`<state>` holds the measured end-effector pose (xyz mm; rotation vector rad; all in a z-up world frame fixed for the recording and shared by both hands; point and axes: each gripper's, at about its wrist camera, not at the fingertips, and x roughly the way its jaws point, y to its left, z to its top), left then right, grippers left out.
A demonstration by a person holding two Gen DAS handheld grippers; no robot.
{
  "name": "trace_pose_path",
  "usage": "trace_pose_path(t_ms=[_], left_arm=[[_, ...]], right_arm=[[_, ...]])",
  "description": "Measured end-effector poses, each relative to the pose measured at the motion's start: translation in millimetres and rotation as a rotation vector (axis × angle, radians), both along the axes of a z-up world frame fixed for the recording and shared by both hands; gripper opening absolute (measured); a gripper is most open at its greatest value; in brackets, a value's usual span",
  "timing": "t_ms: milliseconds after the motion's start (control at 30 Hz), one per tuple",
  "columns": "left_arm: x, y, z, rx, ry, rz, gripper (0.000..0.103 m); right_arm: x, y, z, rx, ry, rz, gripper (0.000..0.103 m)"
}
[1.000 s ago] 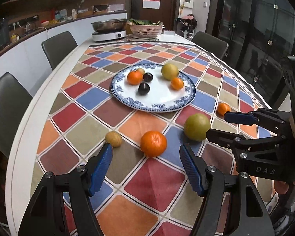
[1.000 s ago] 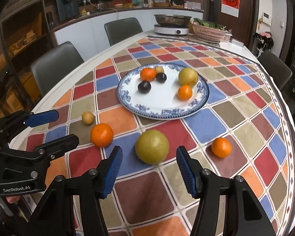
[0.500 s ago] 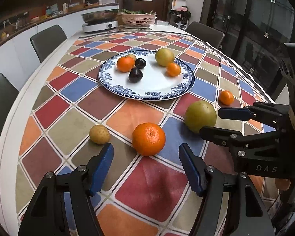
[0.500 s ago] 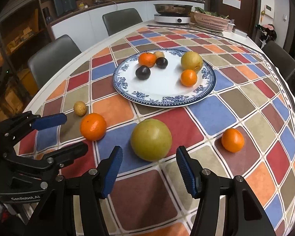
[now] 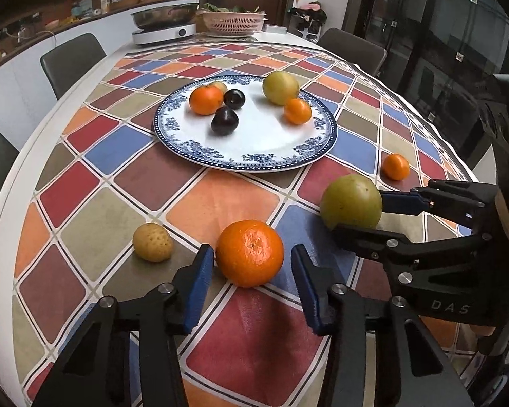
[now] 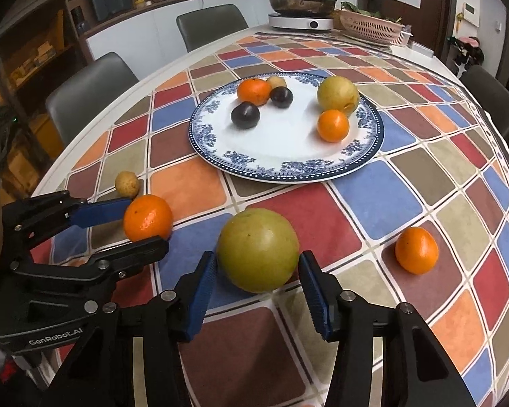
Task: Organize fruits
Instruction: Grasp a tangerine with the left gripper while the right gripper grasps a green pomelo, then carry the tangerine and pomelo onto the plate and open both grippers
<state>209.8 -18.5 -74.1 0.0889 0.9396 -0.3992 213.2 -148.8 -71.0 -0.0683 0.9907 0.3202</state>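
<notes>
A blue-and-white plate (image 5: 254, 156) (image 6: 288, 166) holds several fruits: oranges, dark plums, a yellow-green fruit. On the cloth lie a large orange (image 5: 250, 252) (image 6: 148, 217), a big green fruit (image 5: 352, 202) (image 6: 258, 251), a small yellow fruit (image 5: 152, 242) (image 6: 127, 183) and a small orange (image 5: 395, 167) (image 6: 416, 250). My left gripper (image 5: 251, 281) (image 6: 132, 224) is open with the large orange between its fingertips. My right gripper (image 6: 258, 285) (image 5: 366, 213) is open around the green fruit.
The table wears a chequered cloth (image 5: 220, 196). A cooker with a pan (image 5: 166, 30) and a pink basket (image 5: 232, 22) stand at the far end. Grey chairs (image 6: 91, 84) line the table's sides. The table edge (image 5: 6, 196) runs along the left.
Both grippers have moved forward and lower: the large orange now sits between the left fingertips and the green fruit between the right ones. Both stay open.
</notes>
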Motion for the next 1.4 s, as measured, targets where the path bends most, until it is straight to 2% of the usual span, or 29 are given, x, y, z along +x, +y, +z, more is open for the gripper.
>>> trace_pose_path(t_ms=[200,533,1000,1400], left_arm=[[2,1,-2,-0.006,0.009,0.013,0.041],[3,2,1,-0.025,0.008,0.027,0.040],[9,0,37,-0.003,-0.081,0.014,0.040],[53,5,53,0.030,-0.124,0.000,0.040]], right_arm=[[3,1,-3,0.009,0.008,-0.003,0.050],[4,-2,-3,0.018,0.003,-0.017,0.049],[8,-9,29,0.037,-0.073,-0.038,0.049],[47,-3,47,0.017,-0.104,-0.015,0.049]])
